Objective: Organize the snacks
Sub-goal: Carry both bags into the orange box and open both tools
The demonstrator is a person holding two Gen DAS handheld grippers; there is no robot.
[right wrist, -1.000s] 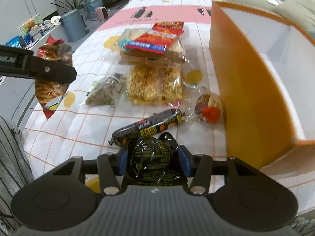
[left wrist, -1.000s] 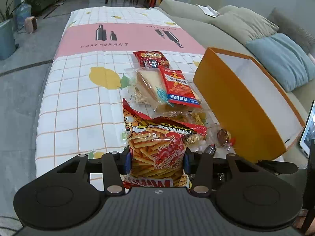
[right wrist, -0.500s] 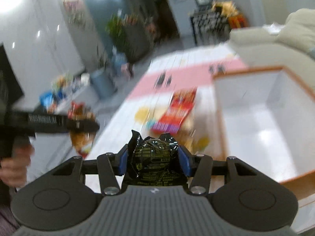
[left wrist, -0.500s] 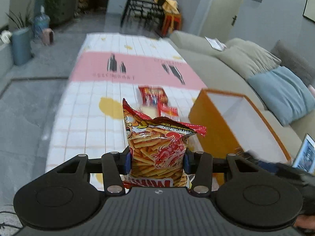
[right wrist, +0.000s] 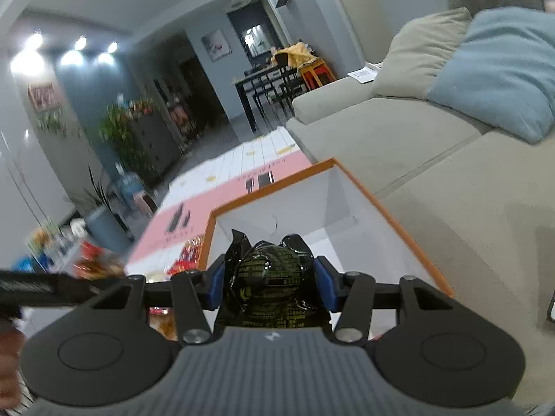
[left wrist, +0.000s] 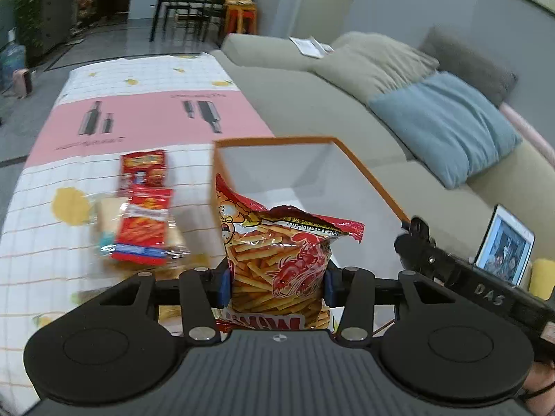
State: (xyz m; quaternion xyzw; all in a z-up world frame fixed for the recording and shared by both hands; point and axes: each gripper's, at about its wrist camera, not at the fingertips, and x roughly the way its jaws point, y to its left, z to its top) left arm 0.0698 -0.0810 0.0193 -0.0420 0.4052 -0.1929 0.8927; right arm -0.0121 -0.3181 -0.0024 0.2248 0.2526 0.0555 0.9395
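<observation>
My left gripper (left wrist: 276,286) is shut on a red bag of shrimp sticks (left wrist: 277,260) and holds it upright in the air at the near left edge of the open orange box (left wrist: 360,170). My right gripper (right wrist: 270,286) is shut on a black snack packet (right wrist: 269,277) and holds it above the near end of the same box (right wrist: 364,190), whose white inside shows nothing in it. The right gripper's side (left wrist: 461,270) shows at the box's right rim in the left wrist view.
Red snack packets (left wrist: 143,168) (left wrist: 142,225) lie on a clear biscuit bag on the tablecloth (left wrist: 52,242) left of the box. A grey sofa (left wrist: 312,97) with a blue cushion (left wrist: 447,124) runs along the right. A tablet screen (left wrist: 503,246) stands near right.
Both grippers have lifted their snacks off the table and swung toward the orange box. The left now sits at the box's edge; the right is above its opening.
</observation>
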